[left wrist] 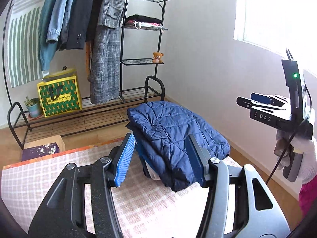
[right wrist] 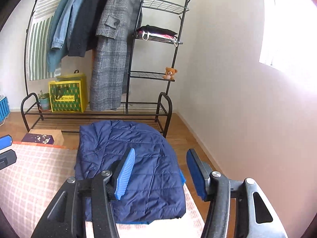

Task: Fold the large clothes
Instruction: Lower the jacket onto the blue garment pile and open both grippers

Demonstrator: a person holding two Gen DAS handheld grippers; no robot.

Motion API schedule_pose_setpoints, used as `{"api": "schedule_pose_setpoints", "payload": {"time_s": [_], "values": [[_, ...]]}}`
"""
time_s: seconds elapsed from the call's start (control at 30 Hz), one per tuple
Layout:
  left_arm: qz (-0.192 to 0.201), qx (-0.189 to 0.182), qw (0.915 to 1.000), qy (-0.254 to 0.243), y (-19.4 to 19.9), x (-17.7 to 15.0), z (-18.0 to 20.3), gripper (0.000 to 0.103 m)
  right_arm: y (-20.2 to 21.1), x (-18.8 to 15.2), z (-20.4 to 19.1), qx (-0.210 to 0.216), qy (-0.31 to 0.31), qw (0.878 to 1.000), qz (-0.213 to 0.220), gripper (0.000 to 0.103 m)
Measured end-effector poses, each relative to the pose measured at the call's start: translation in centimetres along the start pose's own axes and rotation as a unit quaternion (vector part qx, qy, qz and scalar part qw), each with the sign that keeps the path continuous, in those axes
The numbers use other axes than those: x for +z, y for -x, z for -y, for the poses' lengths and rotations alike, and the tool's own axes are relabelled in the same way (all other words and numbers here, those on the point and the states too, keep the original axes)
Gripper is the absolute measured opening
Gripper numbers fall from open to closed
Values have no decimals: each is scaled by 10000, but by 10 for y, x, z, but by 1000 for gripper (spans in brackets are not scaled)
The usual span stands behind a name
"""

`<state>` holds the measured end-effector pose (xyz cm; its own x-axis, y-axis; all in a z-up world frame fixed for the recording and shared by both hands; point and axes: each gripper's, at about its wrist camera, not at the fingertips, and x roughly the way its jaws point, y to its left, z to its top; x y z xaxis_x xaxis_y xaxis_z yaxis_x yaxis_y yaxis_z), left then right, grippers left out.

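A navy quilted puffer jacket [left wrist: 174,130] lies folded into a thick bundle on the pink checked table cover [left wrist: 59,178], at the table's far right corner. It also shows in the right wrist view [right wrist: 126,148]. My left gripper [left wrist: 161,158] is open and empty, with its blue pads either side of the bundle's near end, above it. My right gripper [right wrist: 160,173] is open and empty, hovering over the jacket's right edge. The right gripper also shows in the left wrist view [left wrist: 255,102], held in a white-gloved hand to the right of the jacket.
A black clothes rack [right wrist: 95,115] with hanging coats, wire shelves, a teddy bear [right wrist: 170,73], a yellow-green bag [right wrist: 67,95] and a potted plant [right wrist: 44,100] stands behind the table. A wooden box [right wrist: 45,136] sits on the floor. A white wall [right wrist: 227,89] and bright window are at right.
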<state>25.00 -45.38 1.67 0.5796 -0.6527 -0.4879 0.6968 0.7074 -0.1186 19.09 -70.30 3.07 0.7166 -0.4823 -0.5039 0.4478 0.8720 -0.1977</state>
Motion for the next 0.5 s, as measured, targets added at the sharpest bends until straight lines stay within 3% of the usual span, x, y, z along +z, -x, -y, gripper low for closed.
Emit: {"api": "schedule_pose_setpoints", "payload": {"time_s": [0.27, 0.5], "values": [[135, -365, 9992, -108, 118, -46, 9, 55, 116, -28, -15, -104, -218, 9997, 58, 65], [354, -275, 9985, -321, 186, -82, 14, 55, 174, -64, -39, 37, -382, 9992, 135, 66]]}}
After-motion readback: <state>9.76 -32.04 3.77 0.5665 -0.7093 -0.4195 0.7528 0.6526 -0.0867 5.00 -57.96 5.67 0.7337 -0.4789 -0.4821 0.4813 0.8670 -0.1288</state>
